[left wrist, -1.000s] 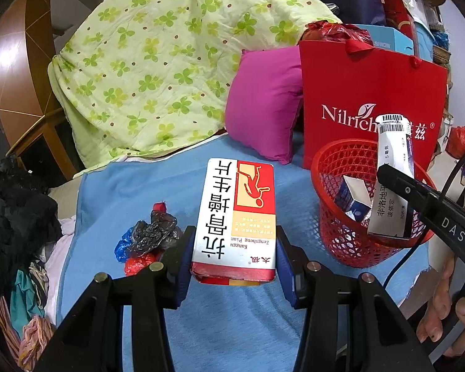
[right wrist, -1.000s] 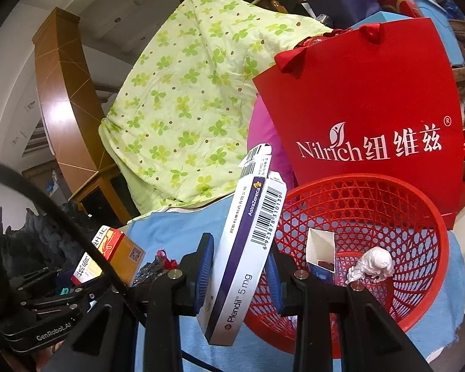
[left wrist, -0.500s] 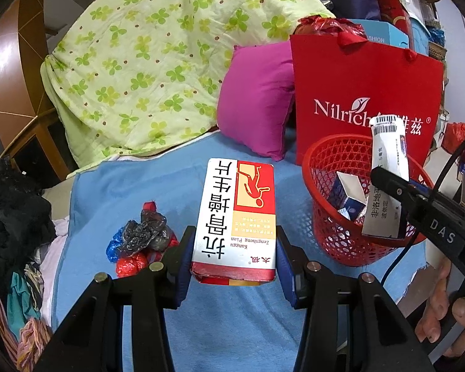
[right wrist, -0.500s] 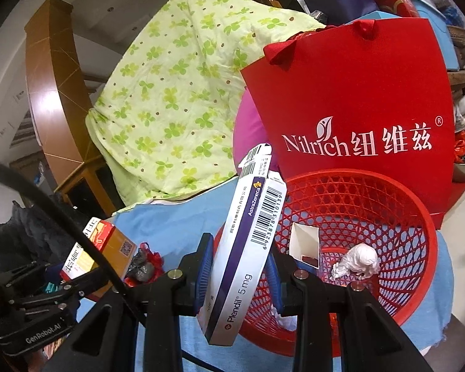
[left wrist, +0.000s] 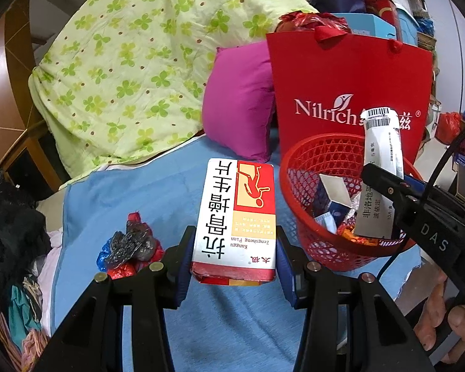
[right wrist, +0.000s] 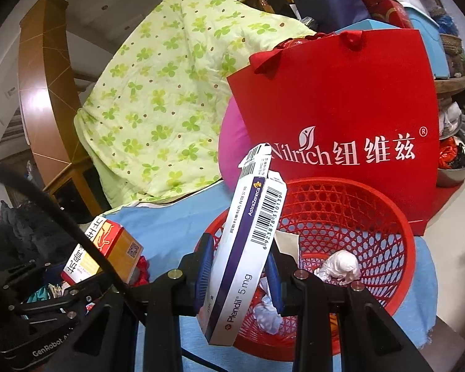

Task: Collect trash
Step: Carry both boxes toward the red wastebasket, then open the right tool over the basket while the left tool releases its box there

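Two cartons, both likely light, thin-walled, crushable; best gripped across flat faces near the lower end. Left tongs point(left wrist: 234, 259) clamping red-and-white medicine box point(left wrist: 236, 214) above blue bed cover point(left wrist: 145, 192). Right tongs point(right wrist: 237, 268) clamping slim white-purple Plendil box point(right wrist: 248, 248), upright over red basket point(right wrist: 400, 248) rim.
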The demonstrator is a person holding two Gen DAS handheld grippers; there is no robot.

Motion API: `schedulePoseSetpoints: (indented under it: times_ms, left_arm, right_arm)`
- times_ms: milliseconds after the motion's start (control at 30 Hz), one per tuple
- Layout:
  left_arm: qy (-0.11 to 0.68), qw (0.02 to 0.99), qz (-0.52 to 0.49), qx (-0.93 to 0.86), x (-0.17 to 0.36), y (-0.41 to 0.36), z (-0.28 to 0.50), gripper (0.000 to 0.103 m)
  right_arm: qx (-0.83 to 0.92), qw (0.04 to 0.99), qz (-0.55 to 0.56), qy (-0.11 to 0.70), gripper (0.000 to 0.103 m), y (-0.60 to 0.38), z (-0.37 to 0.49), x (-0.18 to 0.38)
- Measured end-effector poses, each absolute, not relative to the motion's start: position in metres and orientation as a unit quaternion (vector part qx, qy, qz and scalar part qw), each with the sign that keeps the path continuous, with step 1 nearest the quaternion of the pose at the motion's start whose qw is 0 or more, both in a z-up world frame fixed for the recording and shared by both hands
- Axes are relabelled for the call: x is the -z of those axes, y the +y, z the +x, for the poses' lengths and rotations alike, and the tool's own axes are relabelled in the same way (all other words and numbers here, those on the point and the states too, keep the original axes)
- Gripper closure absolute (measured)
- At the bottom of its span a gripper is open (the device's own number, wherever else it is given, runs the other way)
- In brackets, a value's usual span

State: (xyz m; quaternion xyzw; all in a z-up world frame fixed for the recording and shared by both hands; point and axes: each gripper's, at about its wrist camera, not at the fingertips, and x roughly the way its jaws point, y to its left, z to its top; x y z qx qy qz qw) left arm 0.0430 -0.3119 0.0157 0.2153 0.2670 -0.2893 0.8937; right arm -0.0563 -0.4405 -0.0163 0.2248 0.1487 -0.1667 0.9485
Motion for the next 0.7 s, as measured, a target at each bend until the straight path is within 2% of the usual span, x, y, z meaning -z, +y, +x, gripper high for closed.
schedulePoseSetpoints:
  times_ms: [700]
  left_arm:
    - [0.263, 0.847, 0.198, 0.419, -0.032, -0.363, 0.056, 0.052]
  right_arm:
    - [0.198, 0.932, 0.273, 0.135, 0.068, -0.479, -0.077, 0.022]
